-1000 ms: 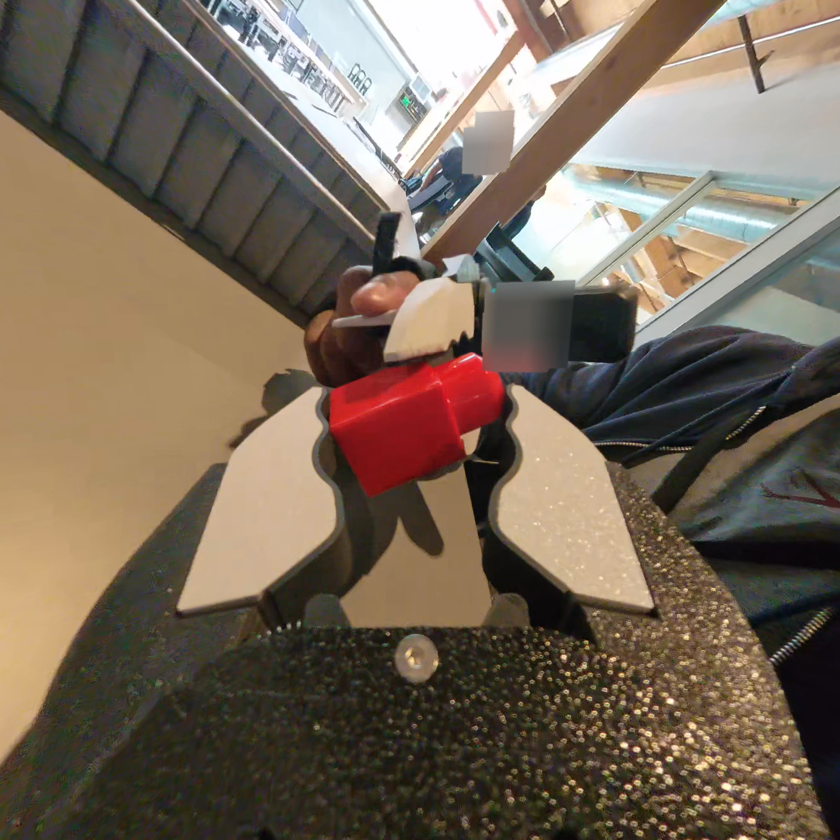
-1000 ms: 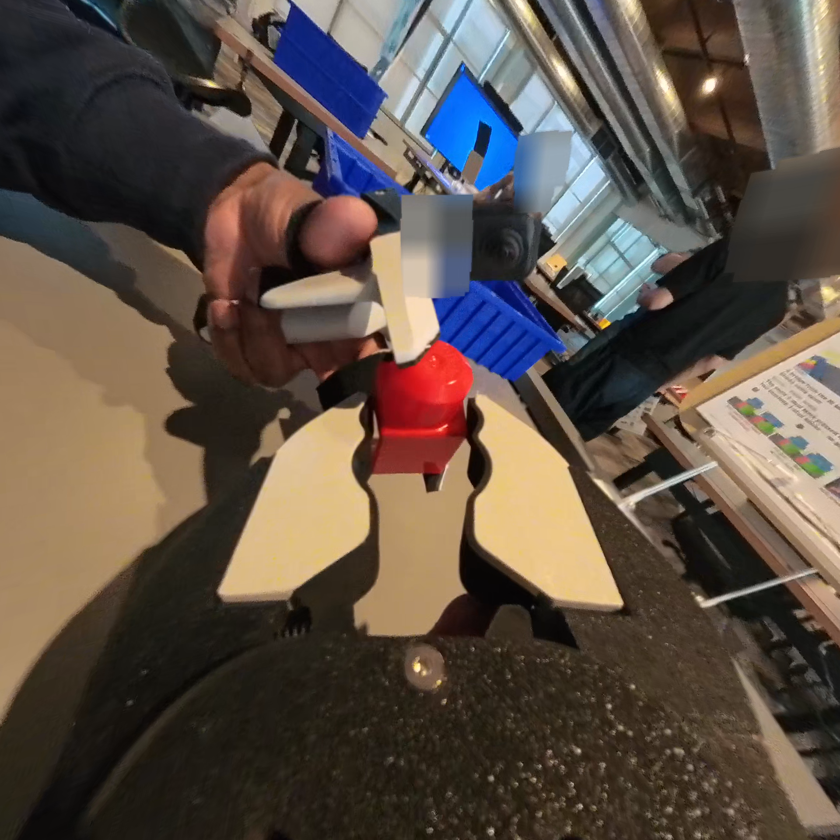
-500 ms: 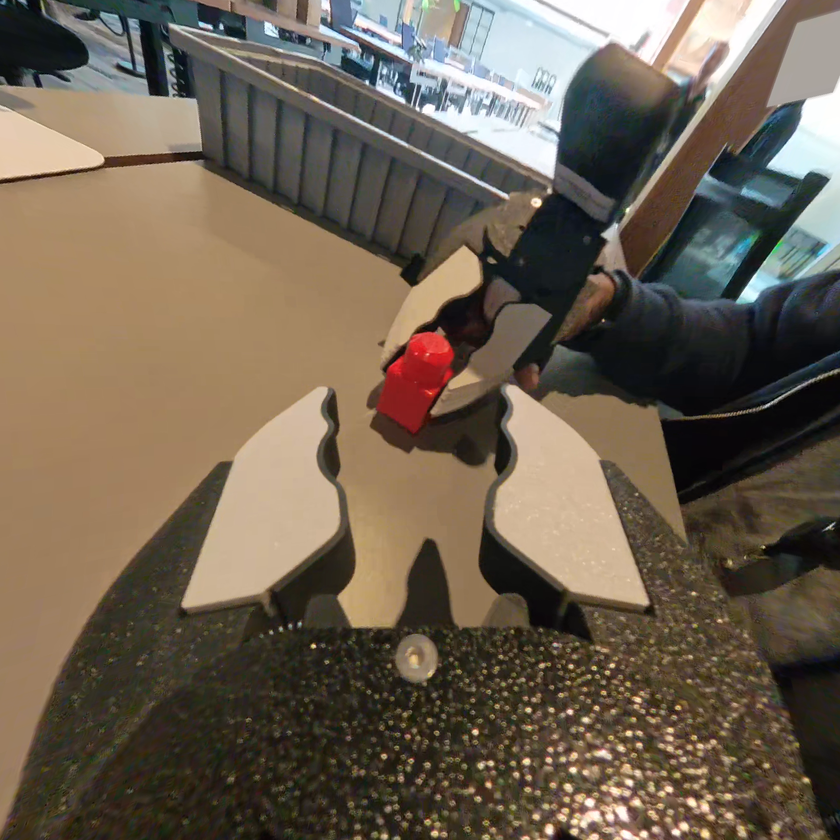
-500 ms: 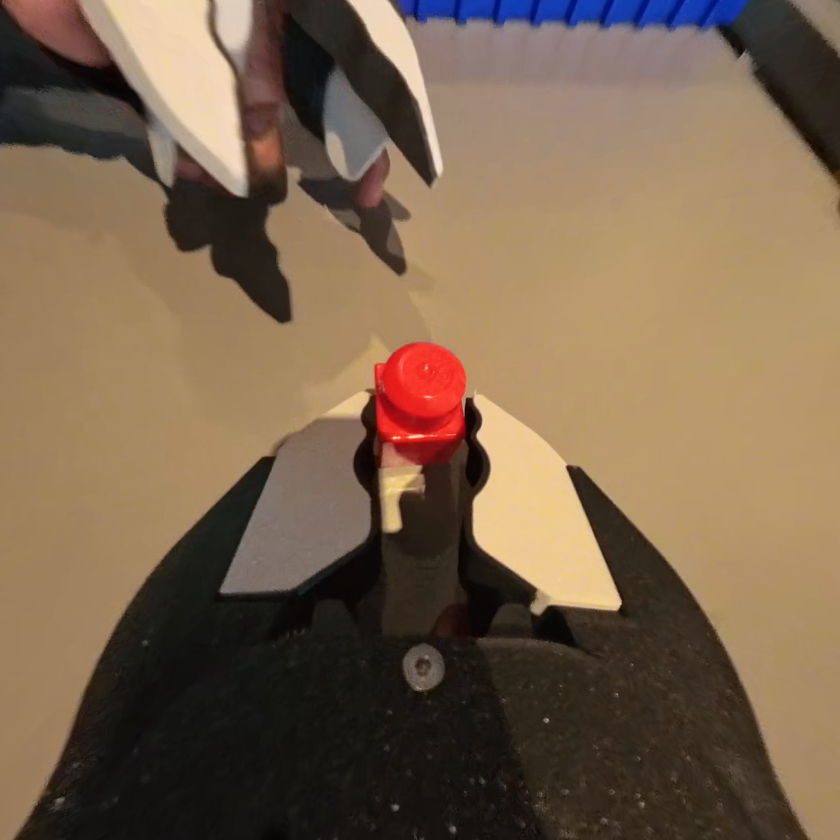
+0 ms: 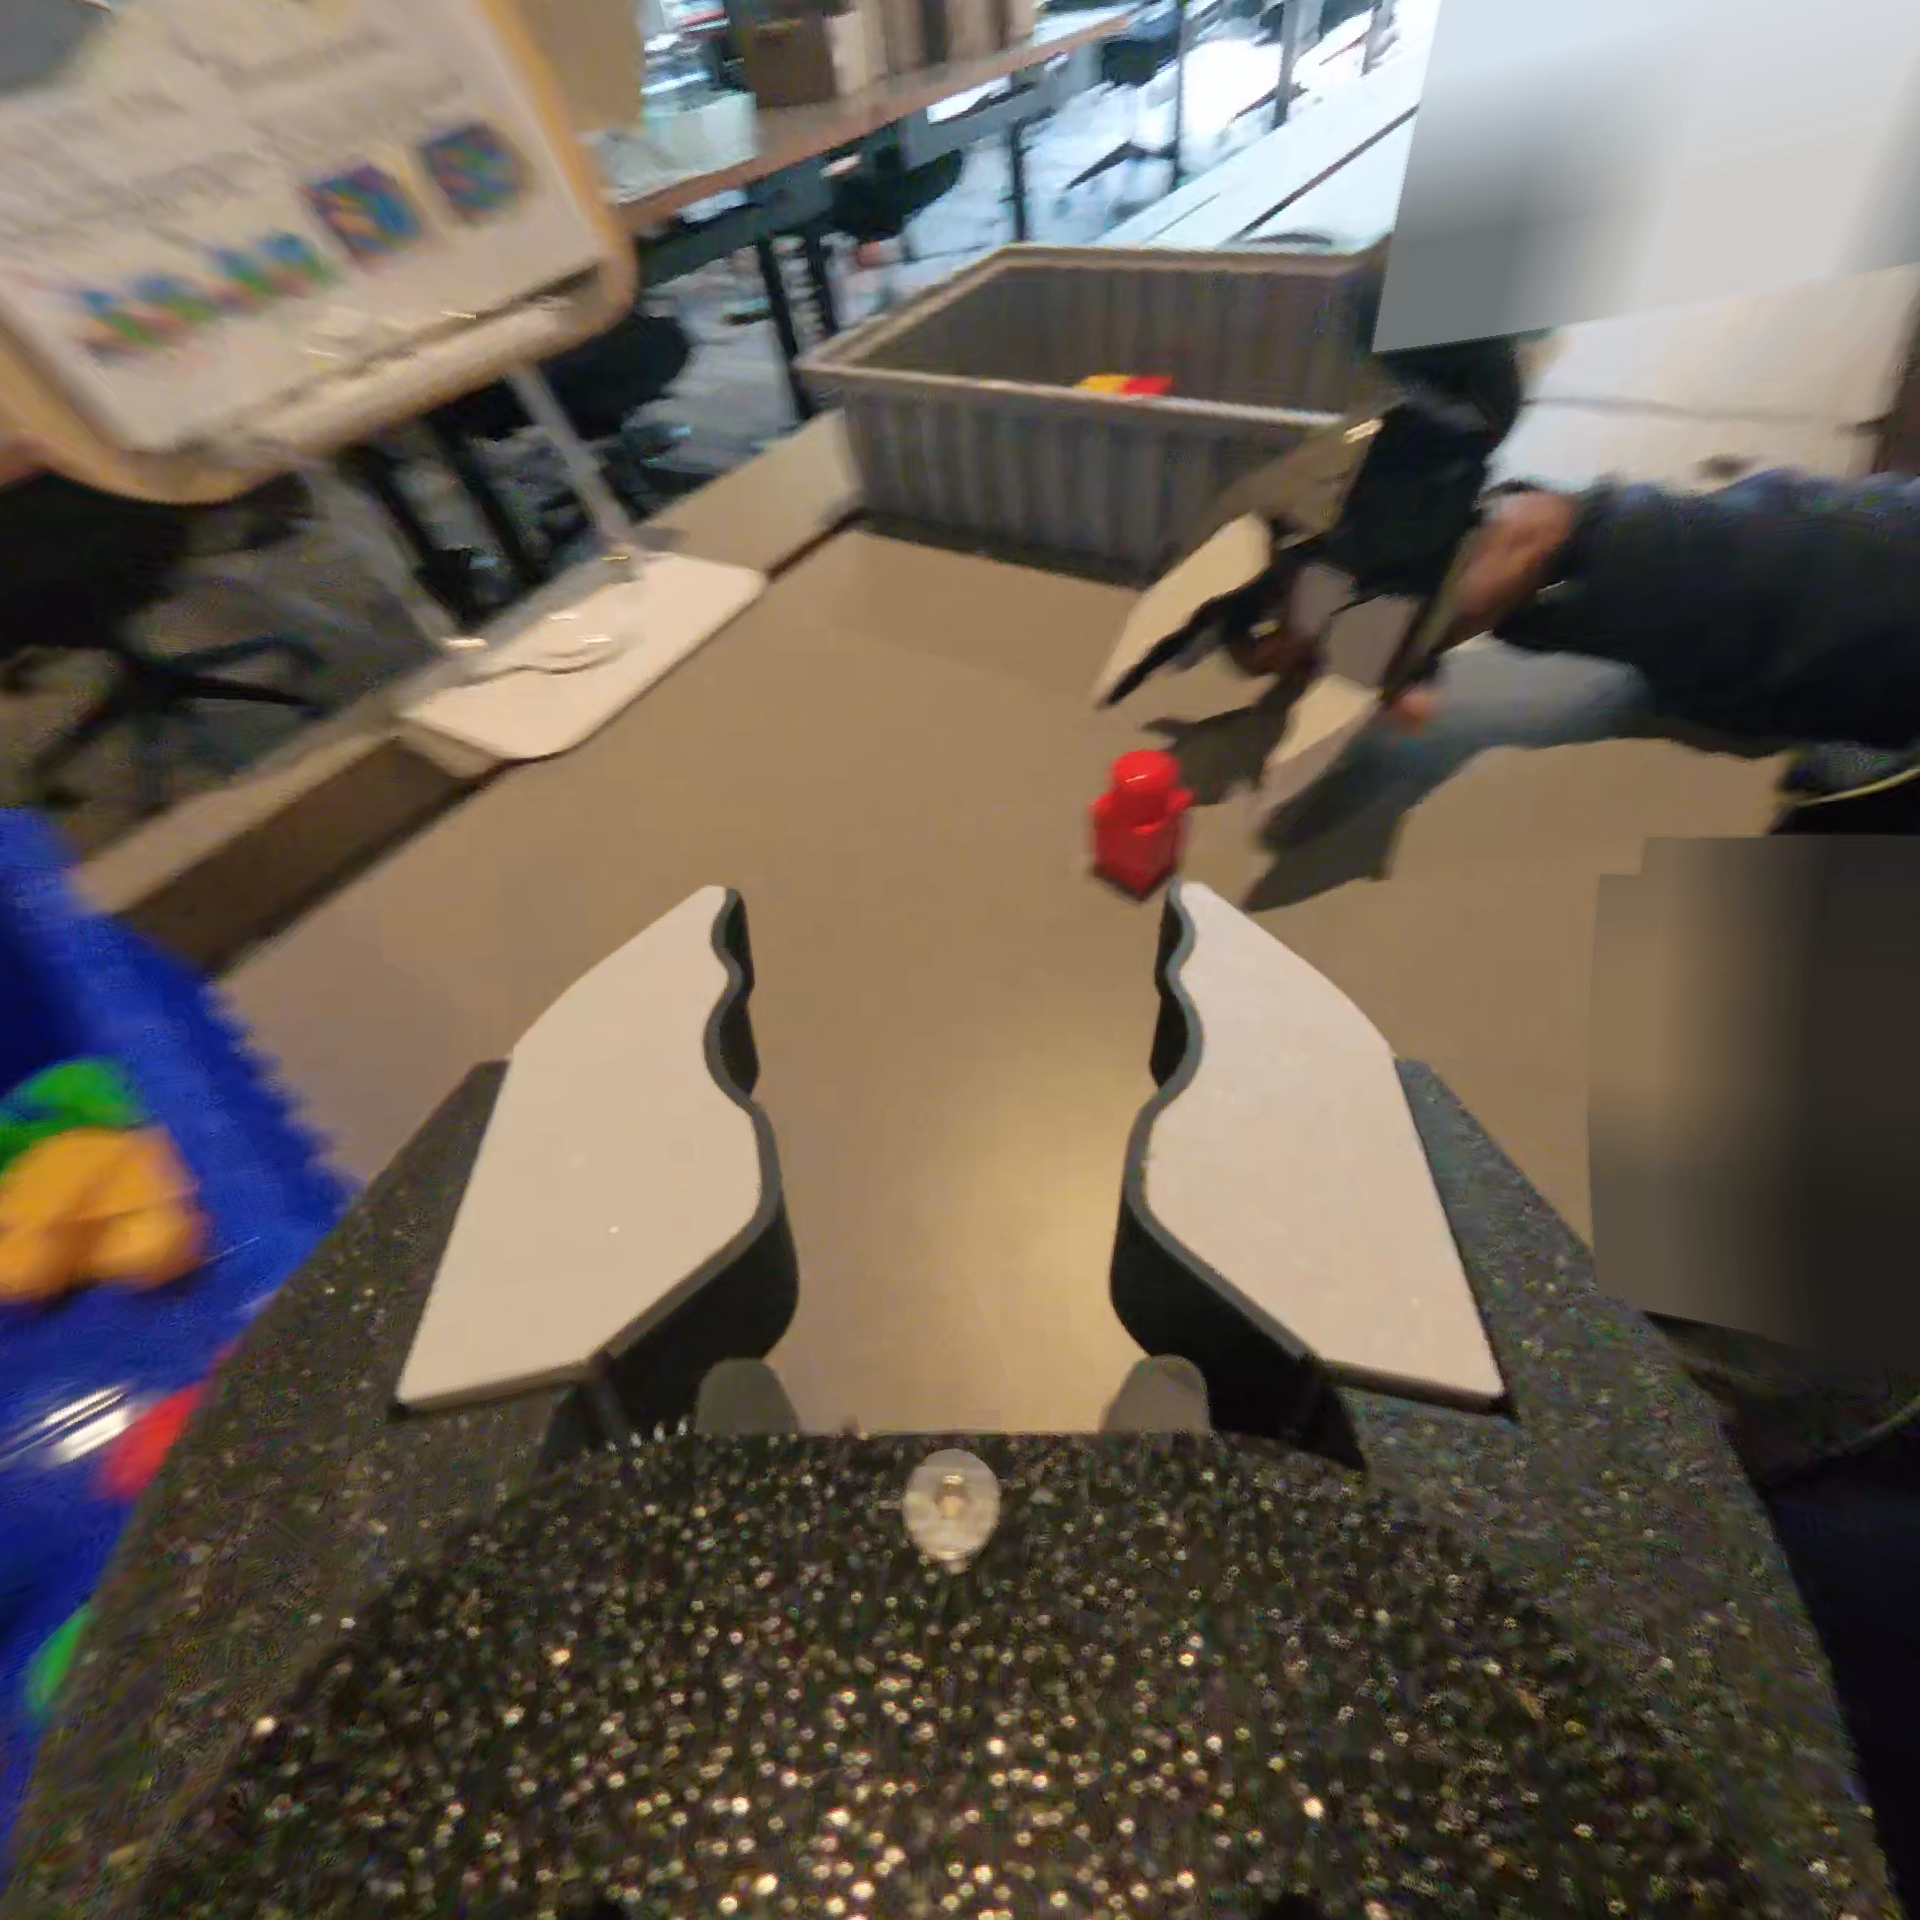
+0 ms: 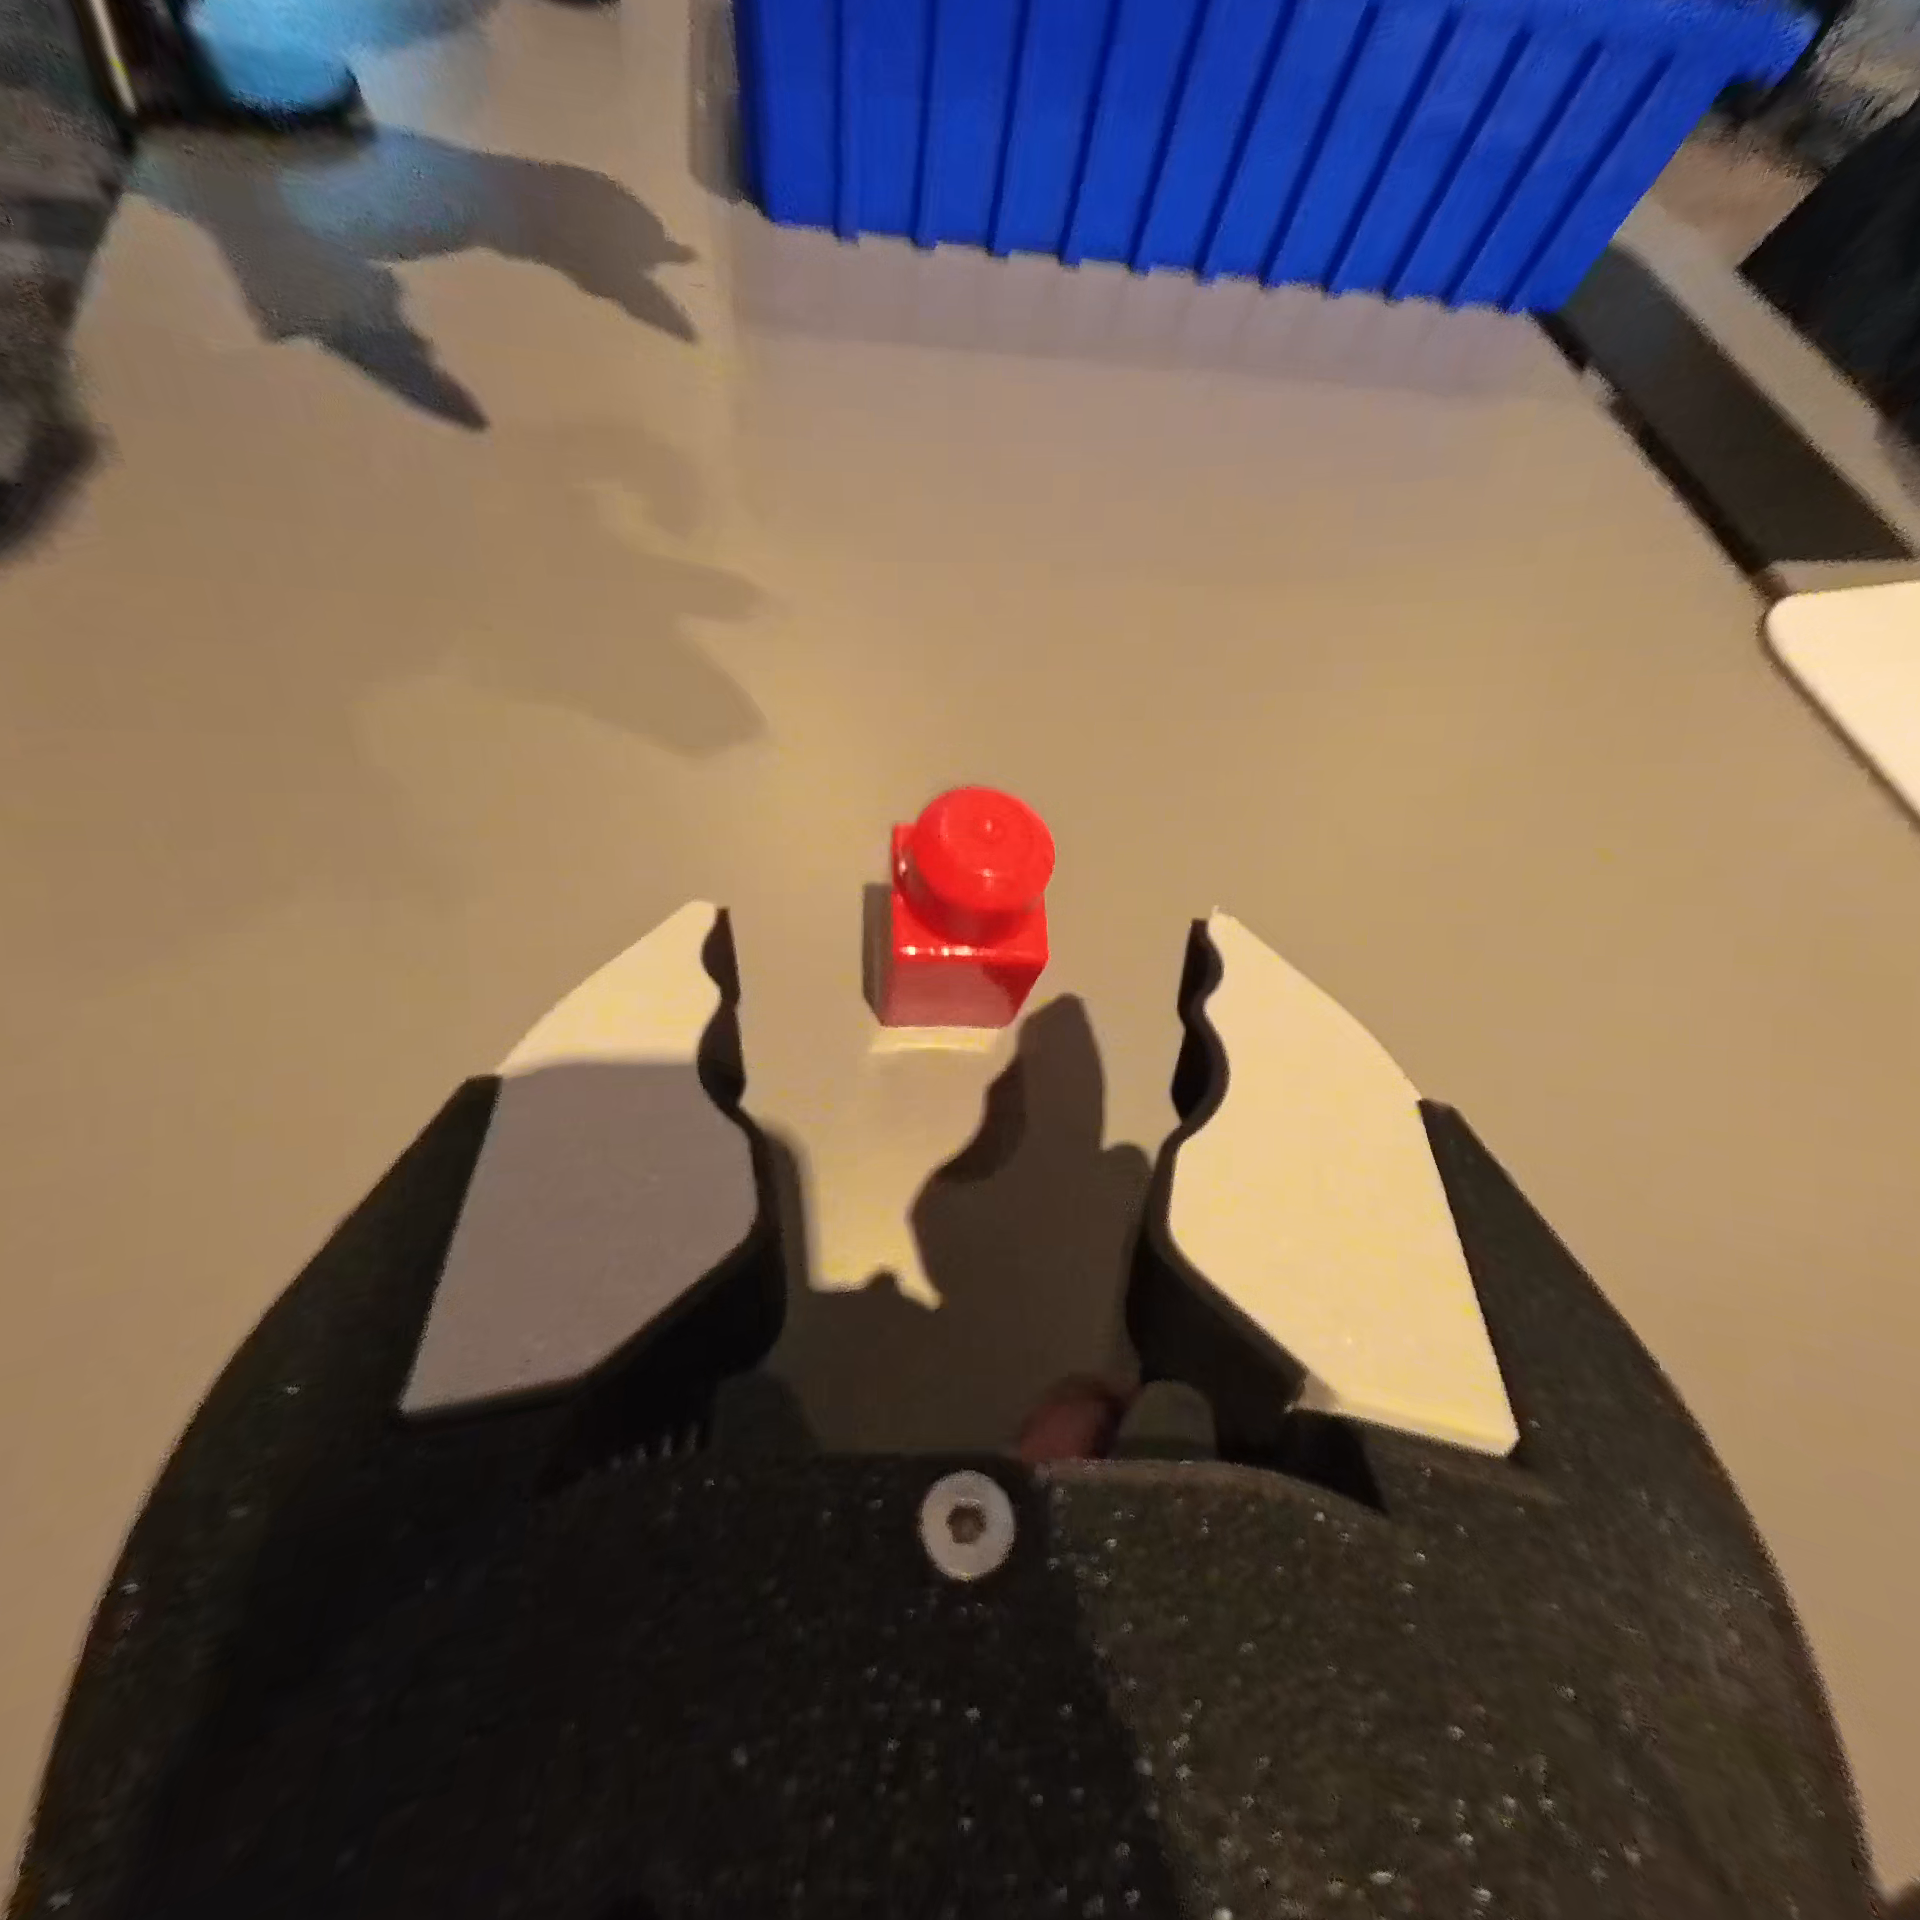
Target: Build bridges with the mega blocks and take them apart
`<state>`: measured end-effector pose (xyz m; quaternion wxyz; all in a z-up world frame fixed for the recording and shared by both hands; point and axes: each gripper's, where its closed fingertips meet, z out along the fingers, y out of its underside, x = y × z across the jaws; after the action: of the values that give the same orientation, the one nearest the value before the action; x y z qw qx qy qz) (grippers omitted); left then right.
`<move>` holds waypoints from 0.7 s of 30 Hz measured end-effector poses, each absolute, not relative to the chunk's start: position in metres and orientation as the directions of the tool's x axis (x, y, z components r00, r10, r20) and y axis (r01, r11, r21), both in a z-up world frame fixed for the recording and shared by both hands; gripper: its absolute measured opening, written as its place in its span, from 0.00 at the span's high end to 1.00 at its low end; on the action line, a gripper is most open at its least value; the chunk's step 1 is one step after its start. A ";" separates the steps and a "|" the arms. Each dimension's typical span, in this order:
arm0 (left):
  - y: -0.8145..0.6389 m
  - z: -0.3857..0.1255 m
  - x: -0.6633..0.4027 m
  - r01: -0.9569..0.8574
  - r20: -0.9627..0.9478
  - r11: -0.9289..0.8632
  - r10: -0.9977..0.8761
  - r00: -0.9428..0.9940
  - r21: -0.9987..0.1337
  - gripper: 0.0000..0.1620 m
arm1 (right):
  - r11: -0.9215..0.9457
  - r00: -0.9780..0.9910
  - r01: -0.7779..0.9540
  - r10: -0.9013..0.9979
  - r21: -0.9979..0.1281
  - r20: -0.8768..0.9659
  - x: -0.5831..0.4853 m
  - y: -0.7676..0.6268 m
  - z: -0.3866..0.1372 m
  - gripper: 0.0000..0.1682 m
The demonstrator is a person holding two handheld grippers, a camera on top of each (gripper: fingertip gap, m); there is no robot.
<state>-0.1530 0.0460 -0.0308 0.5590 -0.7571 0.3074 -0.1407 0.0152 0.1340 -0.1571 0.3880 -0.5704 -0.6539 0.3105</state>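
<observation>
A small red one-stud block [image 6: 961,925] stands upright on the tan table. My right gripper [image 6: 961,925] is open above it, with clear gaps between both pads and the block. In the left wrist view the same red block [image 5: 1138,821] stands alone on the table, just beyond my right fingertip [image 5: 1195,914]. My left gripper [image 5: 951,904] is open and empty. The right gripper [image 5: 1268,634] shows in that view, lifted above and behind the block with its fingers spread.
A grey ribbed bin [image 5: 1081,416] with yellow and red blocks stands at the table's far end. A blue ribbed bin [image 6: 1247,135] stands beyond the block; it also shows at the left edge [image 5: 94,1195], holding coloured blocks. A board with pictures [image 5: 260,208] leans at upper left. The left gripper's tips are roughly 25 cm from the right gripper's.
The right gripper carried the red block down, set it upright on the table, opened and lifted off it. The left gripper drew back and swung left, away from the block.
</observation>
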 end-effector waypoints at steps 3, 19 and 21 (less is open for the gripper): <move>0.044 -0.005 -0.230 -0.419 -0.264 -0.228 -0.499 0.826 -0.879 0.58 | 0.189 -0.077 0.433 0.982 -0.881 0.173 0.015 0.119 -0.125 0.56; 0.167 -0.150 -0.469 -0.986 -0.300 -0.155 -0.940 0.164 -0.056 0.76 | 0.206 -0.541 0.393 0.840 -0.896 -0.044 -0.080 -0.024 -0.148 0.62; 0.168 -0.162 -0.477 -0.992 -0.254 -0.130 -0.959 0.128 -0.011 0.75 | 0.177 -0.549 0.400 0.832 -0.899 -0.080 -0.080 -0.027 -0.152 0.63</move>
<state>-0.4770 0.1675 -0.1616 0.0887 -0.7458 0.6537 0.0928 -0.0804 -0.0267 -0.1521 0.2226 -0.4195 -0.7341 0.4854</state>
